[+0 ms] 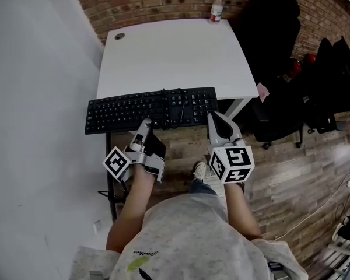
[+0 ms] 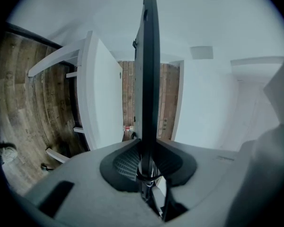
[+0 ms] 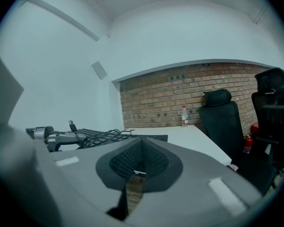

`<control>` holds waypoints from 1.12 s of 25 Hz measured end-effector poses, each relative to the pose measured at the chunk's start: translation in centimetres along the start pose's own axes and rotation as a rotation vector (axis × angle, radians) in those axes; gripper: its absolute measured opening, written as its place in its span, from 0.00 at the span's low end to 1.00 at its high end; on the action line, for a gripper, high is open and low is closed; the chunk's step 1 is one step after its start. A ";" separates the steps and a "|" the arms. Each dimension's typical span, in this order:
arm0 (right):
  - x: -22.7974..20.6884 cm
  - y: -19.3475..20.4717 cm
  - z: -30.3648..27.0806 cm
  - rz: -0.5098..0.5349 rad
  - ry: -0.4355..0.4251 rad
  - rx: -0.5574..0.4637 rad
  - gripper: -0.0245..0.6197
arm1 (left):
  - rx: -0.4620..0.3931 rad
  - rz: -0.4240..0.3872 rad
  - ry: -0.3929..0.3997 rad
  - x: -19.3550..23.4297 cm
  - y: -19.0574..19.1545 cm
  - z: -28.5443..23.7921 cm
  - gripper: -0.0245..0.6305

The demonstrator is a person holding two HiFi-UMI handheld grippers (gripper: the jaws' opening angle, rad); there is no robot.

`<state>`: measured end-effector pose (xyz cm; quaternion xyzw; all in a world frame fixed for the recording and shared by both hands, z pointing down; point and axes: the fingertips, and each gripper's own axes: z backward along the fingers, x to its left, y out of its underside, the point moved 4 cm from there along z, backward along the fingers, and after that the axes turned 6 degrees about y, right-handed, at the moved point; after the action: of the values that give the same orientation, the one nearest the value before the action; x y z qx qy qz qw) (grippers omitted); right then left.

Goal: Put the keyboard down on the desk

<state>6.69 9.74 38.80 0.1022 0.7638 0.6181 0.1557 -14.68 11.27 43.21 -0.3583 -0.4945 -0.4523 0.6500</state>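
Note:
The black keyboard (image 1: pixel 122 112) lies across the front edge of the white desk (image 1: pixel 169 57), with its coiled cable on top. Whether it rests on the desk I cannot tell. My left gripper (image 1: pixel 146 126) is shut on the keyboard's near edge. In the left gripper view the keyboard (image 2: pixel 149 79) stands edge-on, pinched between the jaws of the left gripper (image 2: pixel 146 167). My right gripper (image 1: pixel 214 118) sits just off the keyboard's near right corner. In the right gripper view the right gripper (image 3: pixel 139 167) is shut on nothing, with the keyboard (image 3: pixel 94 135) ahead to its left.
A plastic bottle (image 1: pixel 217 9) stands at the desk's far right corner by the brick wall. Black office chairs (image 1: pixel 274 28) crowd the right side, with a red extinguisher (image 1: pixel 294 67) among them. A white wall runs along the left. The floor is wood.

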 end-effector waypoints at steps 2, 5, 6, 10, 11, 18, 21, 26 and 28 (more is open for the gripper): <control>-1.5 -0.3 -2.1 -0.002 -0.008 0.006 0.04 | -0.004 -0.003 -0.004 0.7 -0.1 -2.4 0.15; -3.7 -1.0 -5.0 0.001 -0.021 0.014 0.04 | -0.012 -0.003 -0.014 1.8 -0.1 -6.0 0.15; -4.5 -1.3 -5.8 0.002 -0.025 0.015 0.04 | -0.015 -0.002 -0.018 2.1 0.0 -7.1 0.15; -8.2 -2.2 -8.5 -0.001 -0.032 0.014 0.04 | -0.025 0.000 -0.023 3.3 0.9 -11.5 0.15; -9.1 -2.4 -9.1 -0.001 -0.033 0.014 0.04 | -0.026 0.001 -0.023 3.6 1.2 -12.5 0.15; -14.1 -3.5 -13.5 -0.024 -0.056 0.011 0.04 | -0.038 -0.034 -0.022 5.6 2.4 -18.2 0.15; -15.5 -3.9 -15.0 -0.022 -0.073 0.010 0.04 | -0.047 -0.037 -0.023 6.1 2.7 -19.9 0.15; -16.1 -3.9 -17.0 -0.014 -0.105 0.026 0.04 | -0.081 -0.023 -0.034 7.2 2.1 -21.6 0.15; -16.3 -3.9 -17.8 -0.007 -0.114 0.031 0.04 | -0.090 -0.020 -0.030 7.6 1.8 -22.3 0.15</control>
<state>15.50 -12.98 40.18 0.1369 0.7633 0.5989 0.1997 -5.16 -10.24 44.87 -0.3890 -0.4870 -0.4751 0.6212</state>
